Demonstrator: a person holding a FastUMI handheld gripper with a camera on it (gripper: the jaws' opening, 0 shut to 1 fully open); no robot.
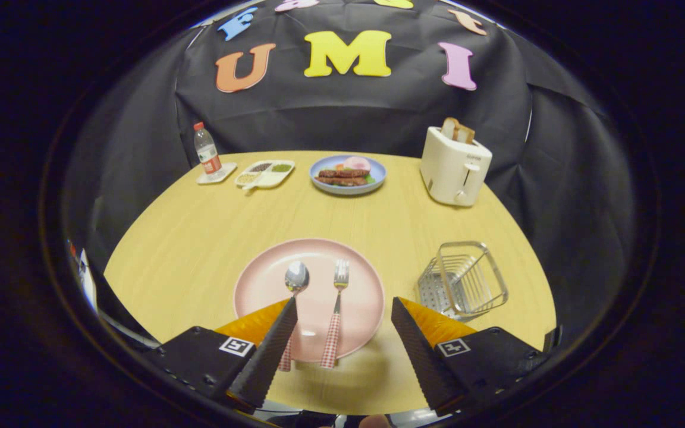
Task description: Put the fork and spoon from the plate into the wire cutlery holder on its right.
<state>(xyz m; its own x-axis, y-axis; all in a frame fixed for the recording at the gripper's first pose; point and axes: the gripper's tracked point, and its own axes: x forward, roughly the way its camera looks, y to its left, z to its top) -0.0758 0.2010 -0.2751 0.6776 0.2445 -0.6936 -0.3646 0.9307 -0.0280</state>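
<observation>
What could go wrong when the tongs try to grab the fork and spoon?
1. The fork and spoon lie close side by side on the plate. The open tongs have the fork between them, with one finger over the spoon's handle, so they might nudge the spoon.
2. Both lie flat on the plate, so the fork could slip out of the pinch.
3. The holder looks light and tilted; a bump could tip or slide it.

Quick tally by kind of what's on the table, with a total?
Cutlery: 2, checked-handled spoon and fork
Plates: 2, pink, blue with food
Wire holder: 1
White toaster: 1
Plastic bottle: 1
Divided tray: 1
Total: 8
Gripper open.
</observation>
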